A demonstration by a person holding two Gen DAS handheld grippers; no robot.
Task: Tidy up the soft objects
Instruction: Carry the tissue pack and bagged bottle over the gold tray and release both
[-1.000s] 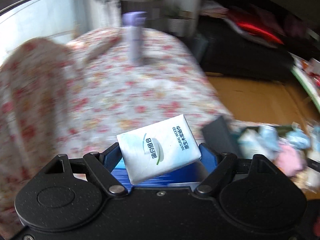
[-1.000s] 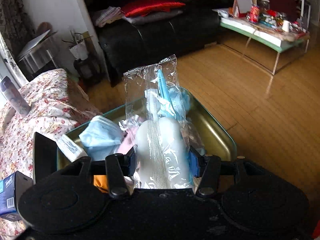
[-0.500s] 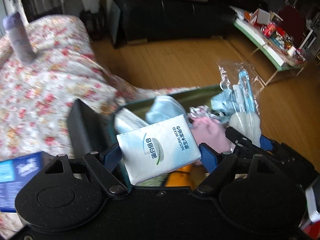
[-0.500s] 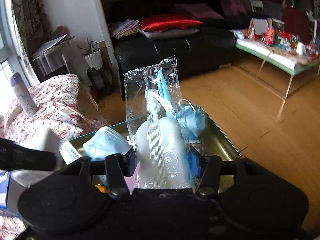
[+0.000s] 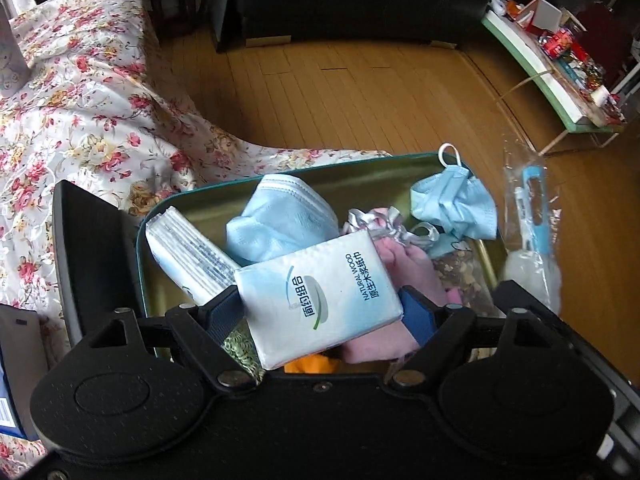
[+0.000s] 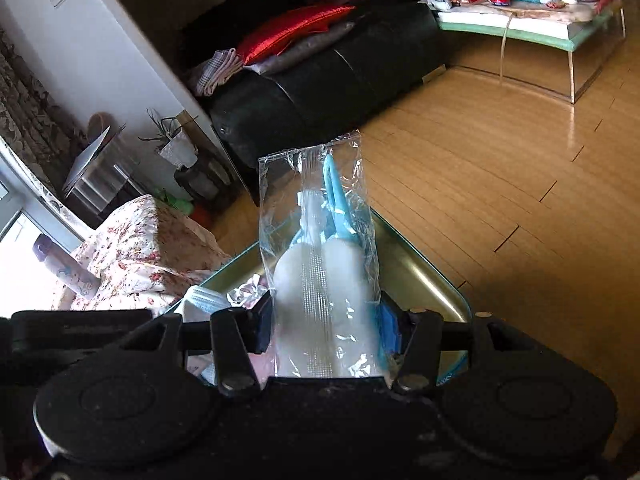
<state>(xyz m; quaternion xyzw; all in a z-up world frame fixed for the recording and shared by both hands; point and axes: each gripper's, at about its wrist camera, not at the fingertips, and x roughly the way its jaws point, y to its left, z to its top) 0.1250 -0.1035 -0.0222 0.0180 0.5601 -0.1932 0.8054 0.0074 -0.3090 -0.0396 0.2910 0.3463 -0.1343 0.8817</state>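
My left gripper (image 5: 320,312) is shut on a white tissue pack (image 5: 320,296) with green and blue print, held over a green-rimmed metal tin (image 5: 304,172). The tin holds blue face masks (image 5: 276,220), a flat tissue pack (image 5: 188,248), silver ribbon (image 5: 380,220) and pink cloth (image 5: 404,264). My right gripper (image 6: 326,328) is shut on a clear plastic bag (image 6: 320,280) with a white puff and a blue handle, above the tin's right side (image 6: 424,276). That bag also shows in the left wrist view (image 5: 528,232).
The tin rests on a floral-covered surface (image 5: 92,120). A purple bottle (image 6: 68,268) stands on it. A black flat object (image 5: 96,248) leans left of the tin. A black sofa (image 6: 320,80), a glass coffee table (image 6: 528,28) and wooden floor (image 6: 500,180) lie beyond.
My left gripper swung from over the floral cover to above the tin, carrying the tissue pack. My right gripper lifted and tilted with its bag, staying over the tin.
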